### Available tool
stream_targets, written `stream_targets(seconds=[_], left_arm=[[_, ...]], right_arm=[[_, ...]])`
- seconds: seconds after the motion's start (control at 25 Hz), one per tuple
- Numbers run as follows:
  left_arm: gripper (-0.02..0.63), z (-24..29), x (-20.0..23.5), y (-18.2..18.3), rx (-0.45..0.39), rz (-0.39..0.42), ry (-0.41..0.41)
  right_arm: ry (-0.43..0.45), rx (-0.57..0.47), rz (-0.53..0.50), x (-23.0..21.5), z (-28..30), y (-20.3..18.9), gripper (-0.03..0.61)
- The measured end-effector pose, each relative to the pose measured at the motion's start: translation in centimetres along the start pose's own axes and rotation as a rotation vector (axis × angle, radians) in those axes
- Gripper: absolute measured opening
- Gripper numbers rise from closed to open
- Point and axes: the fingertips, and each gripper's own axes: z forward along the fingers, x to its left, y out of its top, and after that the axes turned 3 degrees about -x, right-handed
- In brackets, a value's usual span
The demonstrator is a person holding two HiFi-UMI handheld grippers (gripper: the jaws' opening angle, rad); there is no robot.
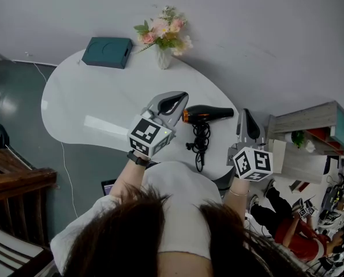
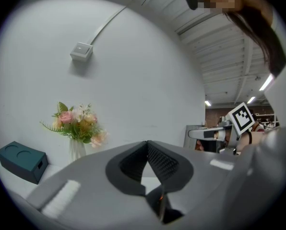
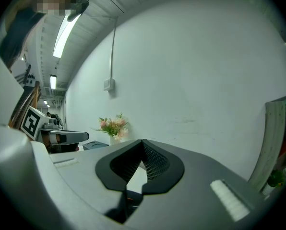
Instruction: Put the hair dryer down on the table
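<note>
Flanking the hair dryer, left hand-held gripper and right hand-held gripper are each pressed together

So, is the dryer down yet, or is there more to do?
Done, it seems: the dryer lies on the table, its cord bunched beside it. In hand: nothing; the left gripper and right gripper are both shut and empty. Nothing looks left to do.

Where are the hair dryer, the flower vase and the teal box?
hair dryer (image 1: 212, 113), head view, black barrel.
flower vase (image 1: 164, 58), head view, white body.
teal box (image 1: 107, 51), head view, top face.
</note>
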Motion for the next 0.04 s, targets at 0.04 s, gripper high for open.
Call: stream_targets(seconds=[0.04], left_arm=[[0.058,-0.04,0.00,0.01,0.000,0.000,0.001]], right_arm=[[-0.002,-0.003,-0.001,-0.07,-0.07,0.08,0.002]])
